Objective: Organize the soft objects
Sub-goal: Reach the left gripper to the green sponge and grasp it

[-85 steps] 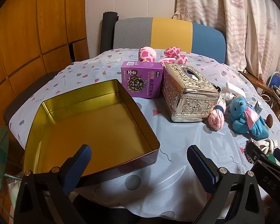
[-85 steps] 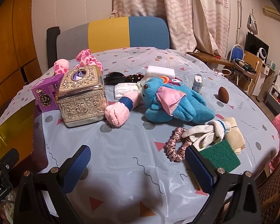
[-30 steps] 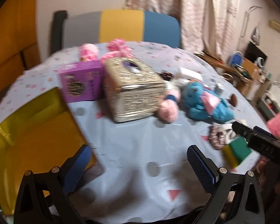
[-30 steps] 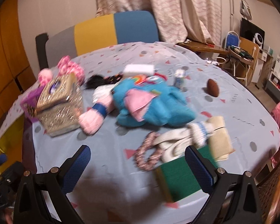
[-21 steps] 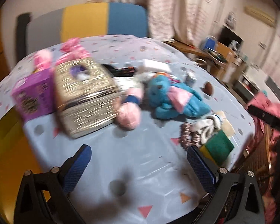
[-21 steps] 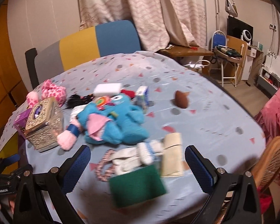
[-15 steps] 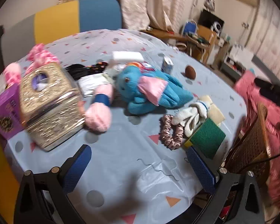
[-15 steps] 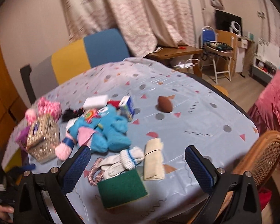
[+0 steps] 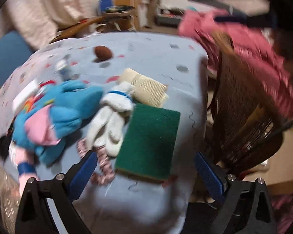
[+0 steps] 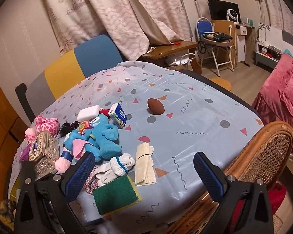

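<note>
A: Where's the soft stuff?

B: All on the table. Blue toy w/ a pink bit lies near the middle. White glove is right beside it, touching the green sponge. Pink hair tie pokes out under the glove. Folded tan cloth is next to the sponge.

A: And the grippers?

B: Left gripper is spread wide, nothing in it, just above the sponge. Right gripper is spread wide too, empty, up over the table edge.

A: Other things?

B: Gold box far left, brown ball by itself, wicker chair on the right. Left view's blurry.
</note>
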`<state>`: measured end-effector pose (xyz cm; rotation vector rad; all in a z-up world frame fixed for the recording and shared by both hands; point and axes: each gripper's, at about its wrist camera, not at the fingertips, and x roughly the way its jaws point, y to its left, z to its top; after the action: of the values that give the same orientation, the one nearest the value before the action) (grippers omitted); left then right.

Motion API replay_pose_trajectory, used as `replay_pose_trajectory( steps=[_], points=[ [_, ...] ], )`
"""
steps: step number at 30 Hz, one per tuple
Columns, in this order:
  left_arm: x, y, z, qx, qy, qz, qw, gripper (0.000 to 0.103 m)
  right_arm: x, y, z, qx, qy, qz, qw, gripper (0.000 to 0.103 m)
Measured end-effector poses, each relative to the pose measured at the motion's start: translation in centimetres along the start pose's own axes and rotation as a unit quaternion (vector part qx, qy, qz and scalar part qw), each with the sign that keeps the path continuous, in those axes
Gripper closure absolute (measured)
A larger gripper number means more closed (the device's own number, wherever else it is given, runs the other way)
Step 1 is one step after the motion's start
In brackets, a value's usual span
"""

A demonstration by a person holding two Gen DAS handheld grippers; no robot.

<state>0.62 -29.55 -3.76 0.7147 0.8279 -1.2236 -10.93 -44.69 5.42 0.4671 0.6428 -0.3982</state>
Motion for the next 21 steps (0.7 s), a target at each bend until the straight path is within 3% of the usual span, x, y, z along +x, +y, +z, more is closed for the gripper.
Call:
replay_pose_trajectory(
  steps=[3, 5, 6, 7, 11, 16, 21],
  points=[
    [2.3, -1.2, 0.8, 0.040, 0.025, 0.001, 0.9989, 0.004, 0.2, -0.5, 0.1, 0.003, 0.005, -0.002, 1.000, 0.000],
    [3.4, -1.4, 1.1, 0.045, 0.036, -0.005, 0.9983, 0.010, 0.4, -0.8, 0.2, 0.006, 0.006, -0.005, 1.000, 0.000],
    [3.7, -1.5, 1.2, 0.044, 0.037, -0.007, 0.9983, 0.025, 0.4, -0.9, 0.2, 0.008, 0.007, -0.006, 1.000, 0.000],
    [4.0, -1.4, 1.2, 0.042, 0.038, -0.010, 0.9983, 0.034, 0.6, -1.1, 0.2, 0.008, 0.009, -0.007, 1.000, 0.000],
    [4.1, -1.0, 0.6, 0.026, 0.023, -0.021, 0.9992, 0.035, 1.2, -1.3, 0.3, 0.007, 0.019, -0.015, 1.000, 0.000],
    [2.2, 0.0, -1.5, -0.021, -0.012, -0.008, 0.9997, 0.035, 3.1, -1.0, 0.3, 0.012, 0.050, -0.019, 0.999, 0.000],
    [-1.9, 1.4, -5.0, -0.089, -0.051, 0.011, 0.9947, 0.035, 5.6, 0.4, 0.5, 0.029, 0.109, 0.027, 0.993, 0.004]
  ],
)
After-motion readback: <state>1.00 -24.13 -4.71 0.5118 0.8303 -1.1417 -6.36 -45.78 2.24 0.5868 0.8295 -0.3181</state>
